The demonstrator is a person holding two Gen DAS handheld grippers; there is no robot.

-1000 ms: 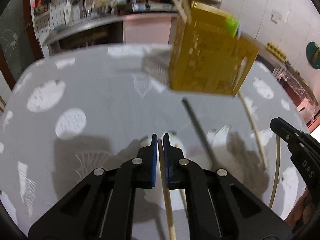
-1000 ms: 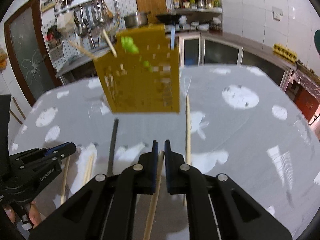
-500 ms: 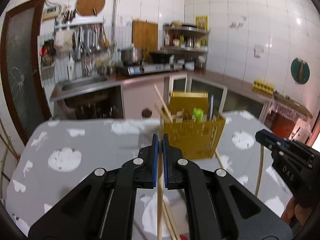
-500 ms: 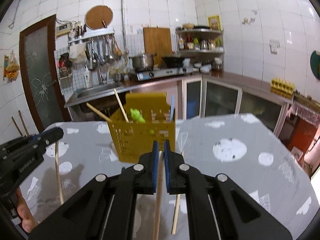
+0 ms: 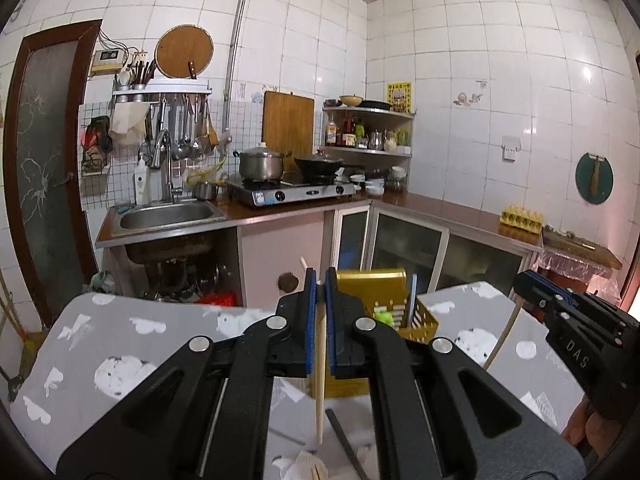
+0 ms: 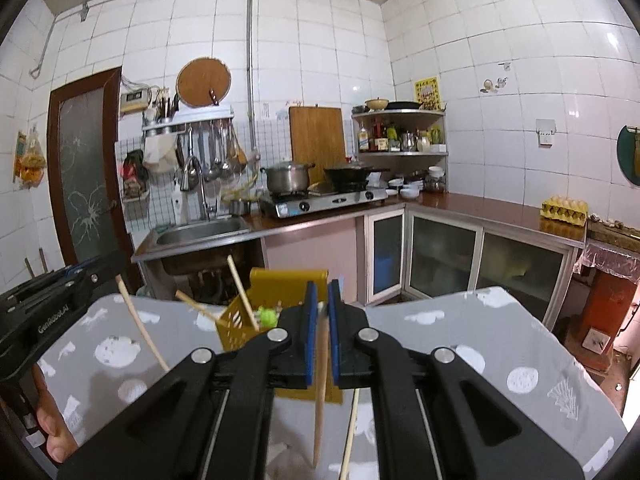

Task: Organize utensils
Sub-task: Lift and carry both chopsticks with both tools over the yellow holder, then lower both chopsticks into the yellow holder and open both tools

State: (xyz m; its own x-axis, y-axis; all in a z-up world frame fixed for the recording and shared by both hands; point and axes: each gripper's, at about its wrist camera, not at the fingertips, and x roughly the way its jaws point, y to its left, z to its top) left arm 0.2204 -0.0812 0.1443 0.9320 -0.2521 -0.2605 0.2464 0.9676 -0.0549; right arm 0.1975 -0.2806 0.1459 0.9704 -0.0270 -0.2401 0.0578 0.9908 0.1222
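My left gripper (image 5: 319,280) is shut on a wooden chopstick (image 5: 319,360) that hangs down between the blue pads, above the grey patterned table (image 5: 120,336). Just beyond its fingertips stands the yellow perforated utensil holder (image 5: 384,292), with chopsticks (image 6: 242,296) and a green item (image 6: 267,316) inside. My right gripper (image 6: 322,296) is shut on another wooden chopstick (image 6: 319,400), with the holder (image 6: 240,328) a little ahead to its left. Each gripper shows in the other's view: the right gripper (image 5: 532,286) at the right, the left gripper (image 6: 96,270) at the left.
A dark stick (image 5: 344,436) and a pale chopstick (image 6: 350,432) lie on the table below the grippers. Behind the table run a counter with a sink (image 5: 168,216), a gas stove (image 5: 296,194) and glass-door cabinets (image 6: 444,256). A person's hand (image 6: 52,436) holds the left gripper.
Both grippers have risen from the table and tipped up towards level, each carrying its chopstick. The holder now sits lower and smaller in both views.
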